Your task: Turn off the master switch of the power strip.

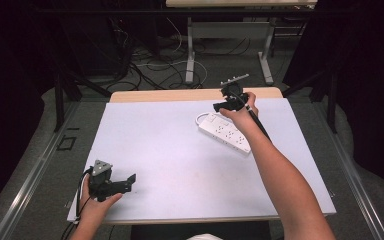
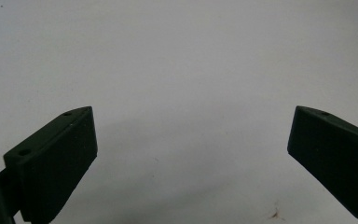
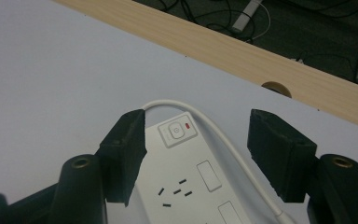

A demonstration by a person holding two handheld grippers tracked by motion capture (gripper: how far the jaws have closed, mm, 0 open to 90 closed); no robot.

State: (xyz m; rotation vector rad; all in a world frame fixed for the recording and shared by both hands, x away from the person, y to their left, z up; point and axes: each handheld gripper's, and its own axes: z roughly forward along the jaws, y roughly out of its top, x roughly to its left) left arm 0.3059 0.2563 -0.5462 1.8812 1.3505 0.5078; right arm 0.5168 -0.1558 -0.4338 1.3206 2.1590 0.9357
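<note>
Straddling the power strip [image 3: 186, 177] unclenched, the right gripper [image 3: 196, 140] reveals its red-lit switch [image 3: 179, 130].

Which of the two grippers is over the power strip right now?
The right gripper: its open jaws straddle the switch end of the power strip. The left gripper rests near the table's front-left.

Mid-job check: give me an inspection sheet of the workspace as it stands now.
Surface: white table top, wooden strip along the far edge, small stain near the left tongs.
Job's things: white power strip lying flat at far right, switch with red light at its far end.
Clutter: nothing seen.
Grippers: left tongs open, holding nothing, low over the table; right tongs open, astride the power strip's switch end, pads not pressing.
Cables: power strip's white cord loops back alongside it.
Surroundings: floor cables, another table's legs.
</note>
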